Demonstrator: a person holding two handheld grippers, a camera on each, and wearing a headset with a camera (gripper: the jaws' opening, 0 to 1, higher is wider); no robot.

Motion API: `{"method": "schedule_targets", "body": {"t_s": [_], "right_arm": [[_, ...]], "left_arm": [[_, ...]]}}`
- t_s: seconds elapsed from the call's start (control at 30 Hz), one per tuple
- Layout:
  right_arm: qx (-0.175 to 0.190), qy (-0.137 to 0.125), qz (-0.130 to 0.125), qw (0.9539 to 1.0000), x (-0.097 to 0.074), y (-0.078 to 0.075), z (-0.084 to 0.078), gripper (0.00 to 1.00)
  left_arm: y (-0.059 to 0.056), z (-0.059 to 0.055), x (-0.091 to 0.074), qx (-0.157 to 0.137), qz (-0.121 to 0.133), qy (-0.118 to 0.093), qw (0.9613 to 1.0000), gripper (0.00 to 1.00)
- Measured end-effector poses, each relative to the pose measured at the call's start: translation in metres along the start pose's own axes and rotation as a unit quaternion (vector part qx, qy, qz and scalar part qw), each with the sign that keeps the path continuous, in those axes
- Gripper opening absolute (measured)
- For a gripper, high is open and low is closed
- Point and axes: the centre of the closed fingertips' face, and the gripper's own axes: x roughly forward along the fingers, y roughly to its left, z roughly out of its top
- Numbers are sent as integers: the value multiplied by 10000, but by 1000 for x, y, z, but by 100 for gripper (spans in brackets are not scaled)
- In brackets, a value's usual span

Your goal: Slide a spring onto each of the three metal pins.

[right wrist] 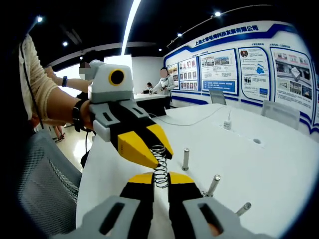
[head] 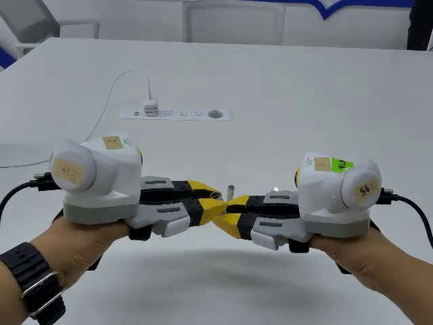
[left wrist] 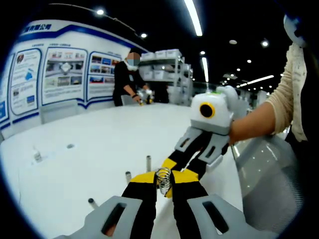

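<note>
As gripper views show (head view: touching tips), left gripper (left wrist: 164, 177) and right gripper (right wrist: 160, 182) pinch one spring (right wrist: 159, 160).

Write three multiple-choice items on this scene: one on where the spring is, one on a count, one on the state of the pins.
1. Where is the spring?
A. On a pin.
B. Between the tips of the left tongs and the right tongs.
C. Inside a box.

2. How many metal pins stand on the white table?
A. Two.
B. Three.
C. Five.

3. What state are the pins in?
A. All bare.
B. One carries a spring.
C. All carry springs.

Answers:
1 B: both gripper views show the spring pinched where the two sets of tips meet.
2 B: the right gripper view shows three upright pins.
3 A: no coil sits on any pin.
</note>
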Motion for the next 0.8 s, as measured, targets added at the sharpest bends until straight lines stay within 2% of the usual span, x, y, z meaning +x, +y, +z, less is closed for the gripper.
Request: {"method": "schedule_targets", "body": {"t_s": [0.27,0.47,0.57,0.8], "right_arm": [[-277,106,18,9996,4,5,0,11],[-521,199,-63,9984,4,4,0,12],[-579,253,-112,9979,4,2,-1,20],[-571,314,-234,9976,-3,-1,-1,29]], "left_arm": [[-1,-1,-1,29,6,51,10000,10],[2,0,-4,119,40,64,9999,10],[4,-1,-5,192,54,111,9997,10],[13,-6,-13,314,122,240,9991,10]]}}
